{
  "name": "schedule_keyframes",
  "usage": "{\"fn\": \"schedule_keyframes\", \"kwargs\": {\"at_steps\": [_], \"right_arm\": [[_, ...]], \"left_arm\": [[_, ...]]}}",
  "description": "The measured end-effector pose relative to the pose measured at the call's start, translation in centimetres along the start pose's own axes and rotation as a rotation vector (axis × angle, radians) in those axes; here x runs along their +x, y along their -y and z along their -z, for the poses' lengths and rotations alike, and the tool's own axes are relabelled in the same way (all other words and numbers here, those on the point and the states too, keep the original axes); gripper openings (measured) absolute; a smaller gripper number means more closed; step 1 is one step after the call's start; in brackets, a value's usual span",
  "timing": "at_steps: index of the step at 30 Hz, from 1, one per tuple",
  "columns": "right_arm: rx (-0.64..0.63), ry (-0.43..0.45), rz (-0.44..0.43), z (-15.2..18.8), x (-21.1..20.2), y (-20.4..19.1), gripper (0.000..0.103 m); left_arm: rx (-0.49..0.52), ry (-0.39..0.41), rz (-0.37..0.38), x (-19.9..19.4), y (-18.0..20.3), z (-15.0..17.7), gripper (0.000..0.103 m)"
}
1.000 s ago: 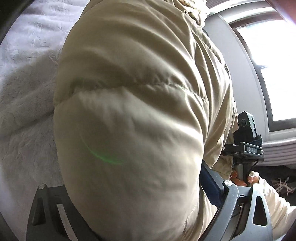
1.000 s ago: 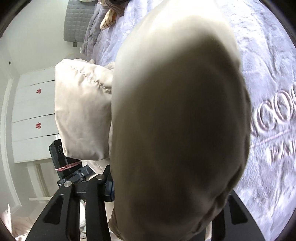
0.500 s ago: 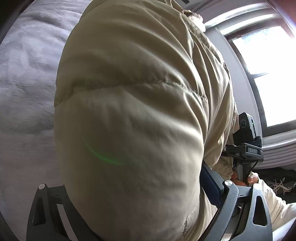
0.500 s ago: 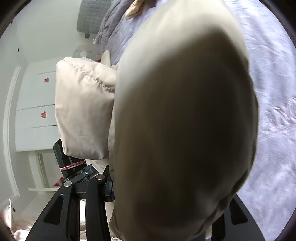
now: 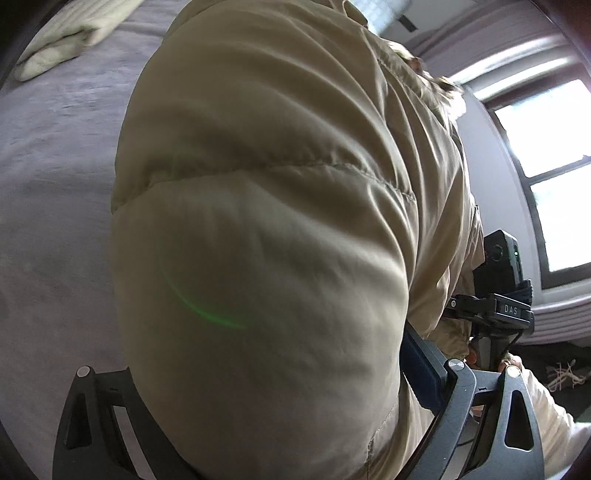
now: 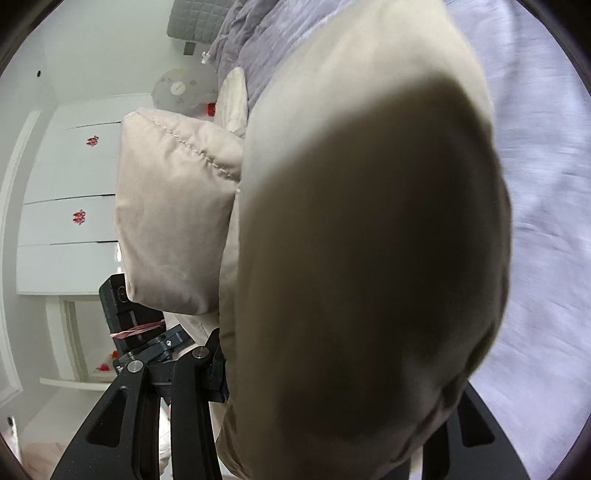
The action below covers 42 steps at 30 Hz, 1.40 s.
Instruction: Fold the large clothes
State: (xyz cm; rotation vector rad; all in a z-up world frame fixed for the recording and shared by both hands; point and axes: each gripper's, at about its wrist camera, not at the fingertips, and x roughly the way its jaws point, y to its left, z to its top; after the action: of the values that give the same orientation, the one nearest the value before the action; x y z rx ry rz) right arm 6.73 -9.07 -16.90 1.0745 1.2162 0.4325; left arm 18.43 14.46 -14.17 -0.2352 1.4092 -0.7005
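A beige puffer jacket (image 5: 280, 206) fills the left wrist view, bulging between my left gripper's (image 5: 280, 413) fingers, which are shut on its padded fabric. It also fills the right wrist view (image 6: 369, 240), where my right gripper (image 6: 332, 424) is shut on another thick fold of it. Both hold the jacket lifted above the lilac plush blanket (image 5: 55, 229) on the bed. The right gripper's body (image 5: 495, 306) shows at the right of the left wrist view, and the left gripper's body (image 6: 136, 321) at the left of the right wrist view. The fingertips are hidden by fabric.
A folded cream garment (image 5: 66, 37) lies on the bed at far left. A window (image 5: 546, 173) is to the right. White drawers (image 6: 62, 206), a grey headboard (image 6: 192, 22) and a rumpled grey duvet (image 6: 255, 40) lie beyond the bed.
Both grippers have moved with the jacket held: the blanket's embossed lettering has left the right view, and the folded cream garment has come into the left view. The grips are unchanged.
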Motion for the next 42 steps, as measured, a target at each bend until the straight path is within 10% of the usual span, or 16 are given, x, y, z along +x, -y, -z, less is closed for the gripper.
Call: {"fn": "schedule_keyframes", "kwargs": {"at_steps": [8, 17, 21, 22, 25, 33, 38, 42], "right_arm": [[0.045, -0.049, 0.195, -1.6, 6.9, 0.5, 0.055], [-0.121, 0.071, 0.516, -0.4, -2.0, -3.9, 0.061], [-0.259, 0.010, 0.459, 2.4, 0.1, -8.7, 0.034], [-0.283, -0.017, 0.484, 3.0, 1.1, -8.9, 0.014], [-0.353, -0.081, 0.667, 4.5, 4.9, -6.5, 0.007], [-0.132, -0.180, 0.637, 5.2, 9.3, 2.8, 0.000], [-0.130, -0.210, 0.642, 4.9, 9.0, 1.2, 0.000], [-0.196, -0.052, 0.605, 2.0, 4.4, -3.4, 0.000]], "left_arm": [[-0.166, -0.054, 0.000, 3.8, -8.8, -0.5, 0.100], [-0.154, 0.001, -0.087, 3.6, -5.1, -0.2, 0.101], [-0.142, 0.030, -0.162, 3.5, -4.1, -0.6, 0.101], [-0.140, 0.041, -0.187, 3.1, -3.5, -0.5, 0.101], [-0.114, 0.105, -0.293, 0.6, -3.2, 0.1, 0.101], [-0.016, 0.113, -0.400, -1.0, -1.9, 6.9, 0.101], [-0.053, 0.082, -0.370, 1.0, -3.7, 7.4, 0.103], [-0.015, 0.078, -0.376, 0.6, -3.9, 6.6, 0.103]]}}
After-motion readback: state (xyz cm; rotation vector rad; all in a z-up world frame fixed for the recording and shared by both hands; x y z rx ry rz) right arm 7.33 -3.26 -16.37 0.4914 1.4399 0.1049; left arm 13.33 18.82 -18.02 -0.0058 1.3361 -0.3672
